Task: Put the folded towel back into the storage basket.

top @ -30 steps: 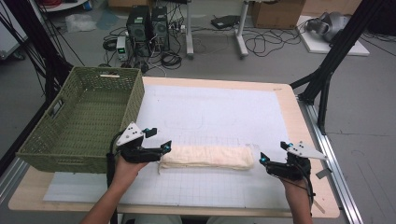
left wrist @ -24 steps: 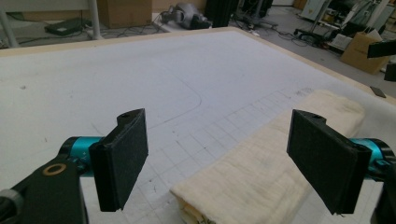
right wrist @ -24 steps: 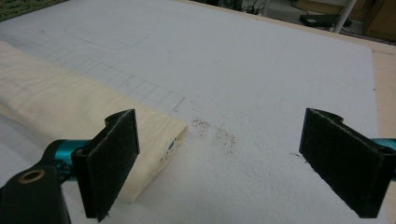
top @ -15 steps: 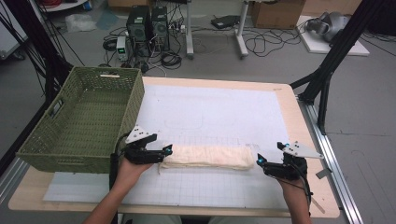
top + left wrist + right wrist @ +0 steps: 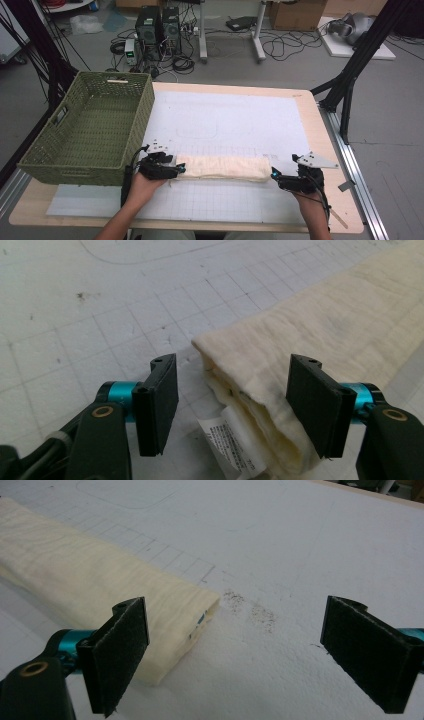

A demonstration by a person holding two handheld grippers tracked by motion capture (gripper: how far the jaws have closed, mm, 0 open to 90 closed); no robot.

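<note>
My left gripper (image 5: 232, 407), jaws just closing, is straddling the folded cloth's (image 5: 320, 335) end at lower centre; my right gripper (image 5: 250, 652) is gaping wide, holding nothing.

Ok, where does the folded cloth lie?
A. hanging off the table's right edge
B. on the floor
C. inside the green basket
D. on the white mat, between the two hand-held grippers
D: the cloth lies flat on the mat, a hand-held gripper at each end, beside the basket.
</note>
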